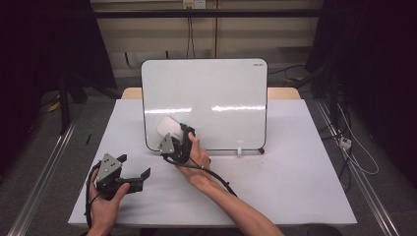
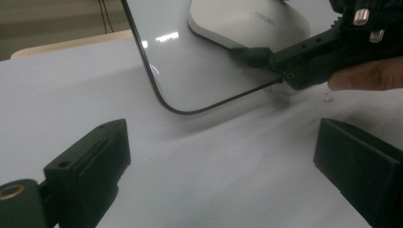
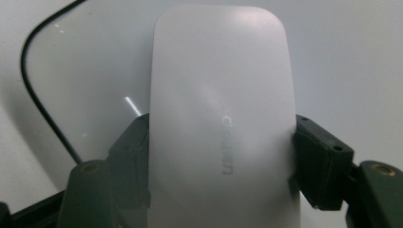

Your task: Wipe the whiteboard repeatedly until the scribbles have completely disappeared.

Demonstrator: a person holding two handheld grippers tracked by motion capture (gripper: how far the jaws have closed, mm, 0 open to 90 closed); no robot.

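Closest to the person's edge of the table [image 1: 275, 187], the left tool [image 1: 134, 173] just sits low on the surface with its jaws spread wide and nothing between them. It's off to the side, a good bit short of the action, pointing roughly toward the whiteboard's [image 1: 211, 93] lower left corner.

Next one in, the right tool [image 1: 172, 133] is the one doing the work. It's clamped shut on a white eraser [image 3: 221, 123], one pad on each long side, so the eraser's long axis runs straight out ahead of the jaws, away from the hand. From the left gripper view you can see the eraser [image 2: 247, 23] laid flat against the board face, near the bottom left corner, just above the black rim.

Farthest back is the whiteboard itself, propped upright on the table and leaning back a little, looking clean apart from glare streaks.

So the thing that matters imo: the eraser is already on the board and the rest of the board stretches up and off to the right of it. Any wiping stroke would have to go that way, and the right hand is clearly the nearer one to do it.
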